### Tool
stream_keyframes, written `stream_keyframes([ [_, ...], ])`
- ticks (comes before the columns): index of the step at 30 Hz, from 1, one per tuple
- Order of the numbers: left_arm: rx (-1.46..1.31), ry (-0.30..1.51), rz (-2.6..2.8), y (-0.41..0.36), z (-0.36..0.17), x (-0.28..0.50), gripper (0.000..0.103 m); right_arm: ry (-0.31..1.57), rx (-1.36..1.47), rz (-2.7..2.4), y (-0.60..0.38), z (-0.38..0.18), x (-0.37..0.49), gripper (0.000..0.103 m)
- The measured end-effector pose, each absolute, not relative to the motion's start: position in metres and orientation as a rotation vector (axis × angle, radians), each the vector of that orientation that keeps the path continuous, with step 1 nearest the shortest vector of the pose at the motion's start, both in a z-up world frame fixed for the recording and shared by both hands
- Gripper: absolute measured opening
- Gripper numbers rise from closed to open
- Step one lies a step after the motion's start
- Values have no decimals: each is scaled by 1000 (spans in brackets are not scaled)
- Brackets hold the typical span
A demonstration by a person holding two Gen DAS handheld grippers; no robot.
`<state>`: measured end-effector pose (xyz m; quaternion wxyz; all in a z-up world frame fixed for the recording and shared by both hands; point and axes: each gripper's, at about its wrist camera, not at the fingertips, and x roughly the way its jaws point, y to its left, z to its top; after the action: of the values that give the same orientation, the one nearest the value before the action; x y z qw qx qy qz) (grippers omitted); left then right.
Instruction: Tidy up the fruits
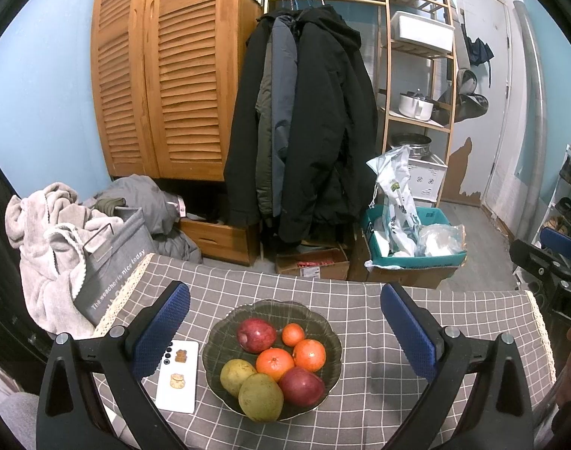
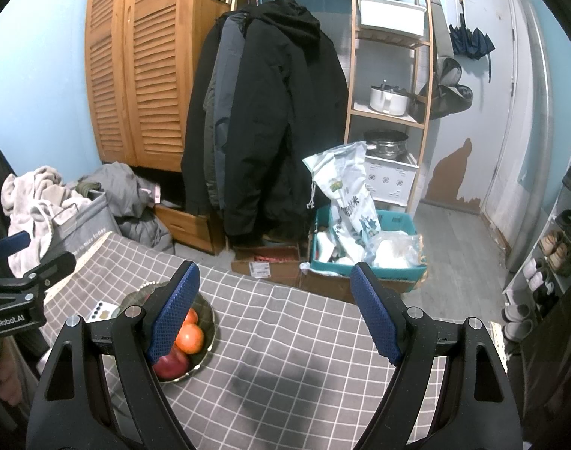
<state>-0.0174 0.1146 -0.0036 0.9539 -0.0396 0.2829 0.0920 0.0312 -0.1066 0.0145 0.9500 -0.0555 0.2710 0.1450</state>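
Fruit bowl (image 1: pixel 330 341) sits mid-table on checked cloth (image 1: pixel 379 393) w/ apples, oranges, pears inside; phone (image 1: pixel 177 375) just left. Left gripper (image 1: pixel 284 332) hovers over bowl, wide open, empty. Right gripper (image 2: pixel 275 309) beside bowl, also wide open, empty.

Right gripper (image 2: pixel 274 309) held wide apart over grey checked tablecloth (image 2: pixel 285 337), nothing between blue pads (image 2: pixel 175 311). Dark glass bowl (image 2: pixel 206 313) at left, partly hidden behind left finger, holding orange (image 2: pixel 190 337) and red apple (image 2: pixel 171 365). Left gripper (image 2: pixel 11 258) at far left edge, its opening unclear. Teal box (image 2: pixel 368 258) on floor beyond table.
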Motion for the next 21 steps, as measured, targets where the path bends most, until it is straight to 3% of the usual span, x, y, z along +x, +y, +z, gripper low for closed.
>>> stream_keyframes([
  [21,-78,577,213,119,-4,-19,102,549,-112,293,-107,14,30,81],
])
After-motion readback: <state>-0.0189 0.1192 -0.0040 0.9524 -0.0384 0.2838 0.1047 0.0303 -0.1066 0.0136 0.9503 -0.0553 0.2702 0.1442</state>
